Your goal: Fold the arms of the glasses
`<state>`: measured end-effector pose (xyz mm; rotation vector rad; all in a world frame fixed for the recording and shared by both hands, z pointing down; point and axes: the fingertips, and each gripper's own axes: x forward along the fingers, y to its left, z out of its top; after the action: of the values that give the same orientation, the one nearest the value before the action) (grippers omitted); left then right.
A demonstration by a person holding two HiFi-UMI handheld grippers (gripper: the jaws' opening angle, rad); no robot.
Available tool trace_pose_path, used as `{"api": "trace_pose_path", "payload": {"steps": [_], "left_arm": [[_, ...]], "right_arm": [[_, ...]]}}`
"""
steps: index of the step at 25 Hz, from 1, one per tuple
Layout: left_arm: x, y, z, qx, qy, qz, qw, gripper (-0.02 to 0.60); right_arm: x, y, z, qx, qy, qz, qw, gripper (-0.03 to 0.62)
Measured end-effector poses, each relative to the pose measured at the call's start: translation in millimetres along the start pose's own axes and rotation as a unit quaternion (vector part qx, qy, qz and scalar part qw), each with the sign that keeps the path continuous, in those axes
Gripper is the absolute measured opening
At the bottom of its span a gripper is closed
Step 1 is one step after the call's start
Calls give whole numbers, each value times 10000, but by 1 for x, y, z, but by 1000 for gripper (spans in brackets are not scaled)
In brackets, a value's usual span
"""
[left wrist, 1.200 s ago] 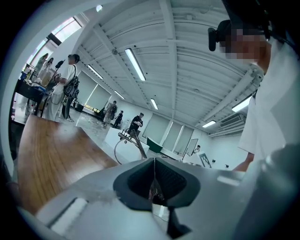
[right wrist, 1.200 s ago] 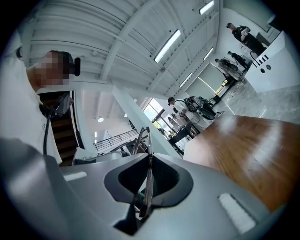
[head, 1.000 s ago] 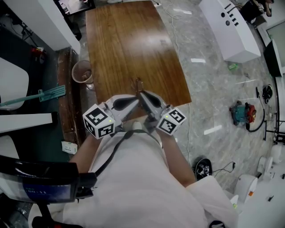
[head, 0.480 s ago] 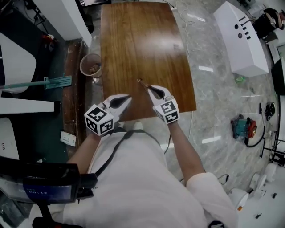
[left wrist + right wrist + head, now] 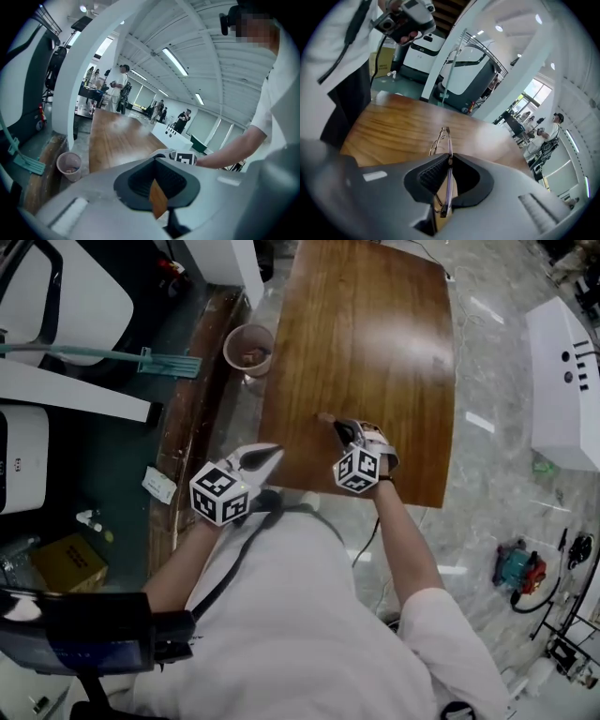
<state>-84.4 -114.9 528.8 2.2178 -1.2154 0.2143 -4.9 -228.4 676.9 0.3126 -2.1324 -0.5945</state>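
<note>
One pair of slim wire-framed glasses (image 5: 449, 155)

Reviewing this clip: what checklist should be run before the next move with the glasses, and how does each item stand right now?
1. Right hand-held gripper clamped on the glasses: ok.
2. Left hand-held gripper free to help: ok, shut with nothing between its jaws.
3. Wooden table bare beneath the glasses: ok.
4. Both arms of the glasses folded: cannot tell, the glasses show edge-on.
5. Glasses resting on the table: cannot tell.
</note>
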Motion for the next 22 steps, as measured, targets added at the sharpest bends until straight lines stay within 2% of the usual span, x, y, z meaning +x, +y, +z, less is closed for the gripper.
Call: {"api": "trace_pose_path", "payload": {"steps": [5,10,17,22], "left_arm": [[-16,22,-10,-229,-11,454,9987,5],[-22,23,-17,-330,-76,518,9981,5],[-20,18,-16,-277,-45,409,9988,5],[-19,15,-14,-180,-20,287,9994,5]], "right_arm": [[25,0,5,-445,-105,29,9990,34],[34,6,2,-494,-120,127,9986,38],[28,8,-2,-226,-78,233,9994,104],[24,6,-8,473,-73,341,9983,138]]}}
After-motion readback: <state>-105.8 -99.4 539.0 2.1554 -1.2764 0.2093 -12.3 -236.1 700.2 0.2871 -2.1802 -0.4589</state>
